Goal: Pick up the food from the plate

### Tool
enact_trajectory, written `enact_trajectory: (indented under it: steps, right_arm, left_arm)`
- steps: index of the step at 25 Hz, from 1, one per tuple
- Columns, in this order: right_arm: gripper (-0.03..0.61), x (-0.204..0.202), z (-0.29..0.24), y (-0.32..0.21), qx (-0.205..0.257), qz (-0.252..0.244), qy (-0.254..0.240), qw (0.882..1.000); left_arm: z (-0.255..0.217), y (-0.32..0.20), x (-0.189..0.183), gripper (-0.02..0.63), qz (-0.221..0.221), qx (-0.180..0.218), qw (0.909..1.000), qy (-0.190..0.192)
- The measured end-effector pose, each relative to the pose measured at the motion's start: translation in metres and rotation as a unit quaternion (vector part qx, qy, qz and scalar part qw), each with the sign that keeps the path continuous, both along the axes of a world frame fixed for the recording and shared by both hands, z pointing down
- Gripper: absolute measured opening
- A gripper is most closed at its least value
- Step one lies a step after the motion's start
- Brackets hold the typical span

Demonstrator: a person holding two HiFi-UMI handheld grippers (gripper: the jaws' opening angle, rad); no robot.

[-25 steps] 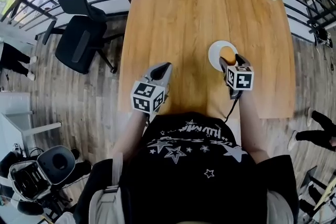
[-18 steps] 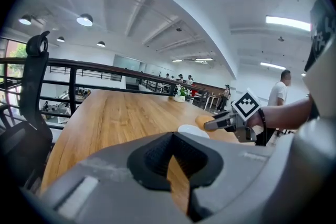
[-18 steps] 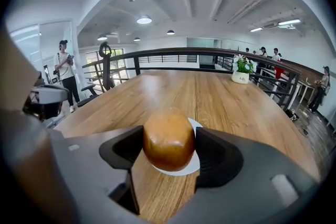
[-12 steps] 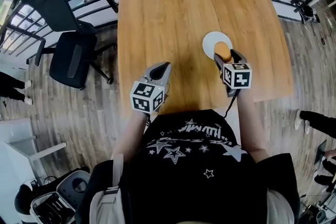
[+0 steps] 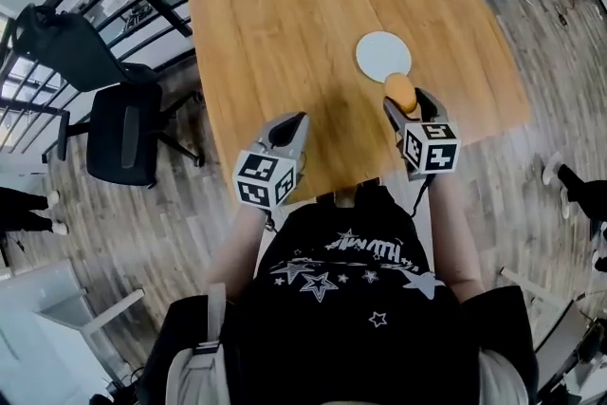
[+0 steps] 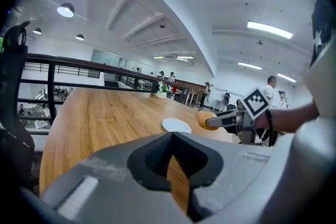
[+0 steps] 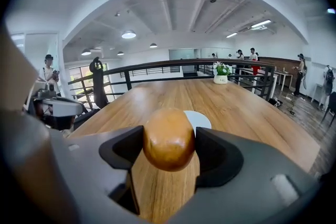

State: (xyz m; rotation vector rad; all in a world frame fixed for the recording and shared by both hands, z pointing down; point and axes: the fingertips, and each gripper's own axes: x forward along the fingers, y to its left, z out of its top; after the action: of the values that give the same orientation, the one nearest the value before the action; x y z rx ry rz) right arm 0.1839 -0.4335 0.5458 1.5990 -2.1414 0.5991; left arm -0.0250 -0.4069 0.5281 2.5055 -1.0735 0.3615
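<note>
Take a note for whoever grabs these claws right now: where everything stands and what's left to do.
Right claw: shut on the bread roll, held clear of the plate.
Left claw: shut, empty, by the table's near edge.
Plate: white, bare, on the table.
Done: roll is off the plate.
Left: nothing of the pick; just keep the grip.

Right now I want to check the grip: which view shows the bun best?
The right gripper view: the bun fills the centre, close up, pinched between both jaws. The head view shows only a small blob from above, beside the plate. The left gripper view shows it far off, from the side.
</note>
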Motion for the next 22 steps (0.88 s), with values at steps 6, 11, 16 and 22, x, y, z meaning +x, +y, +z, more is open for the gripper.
enact_trajectory:
  steps: [6,11,16,22]
  right_arm:
    - [0.314,-0.006,-0.003,0.023,0.011,0.01,-0.021,1.0]
    - [0.314,-0.01,-0.006,0.029,0.014,0.01,-0.047,0.999]
    - [0.314,-0.014,0.002,0.048,0.008,0.0,-0.062,0.998]
    - [0.314,-0.019,0.014,0.108,0.001,-0.01,-0.071,0.997]
  left_arm:
    - [0.005,0.004,0.01,0.002,0.029,0.0,0.9996,0.0]
    - [0.013,0.011,0.022,0.002,0.038,-0.014,0.9992,0.002]
    - [0.011,0.023,0.031,0.002,0.047,-0.008,0.9988,-0.011]
    - [0.011,0.078,0.038,0.002,0.055,-0.008,0.9984,-0.013]
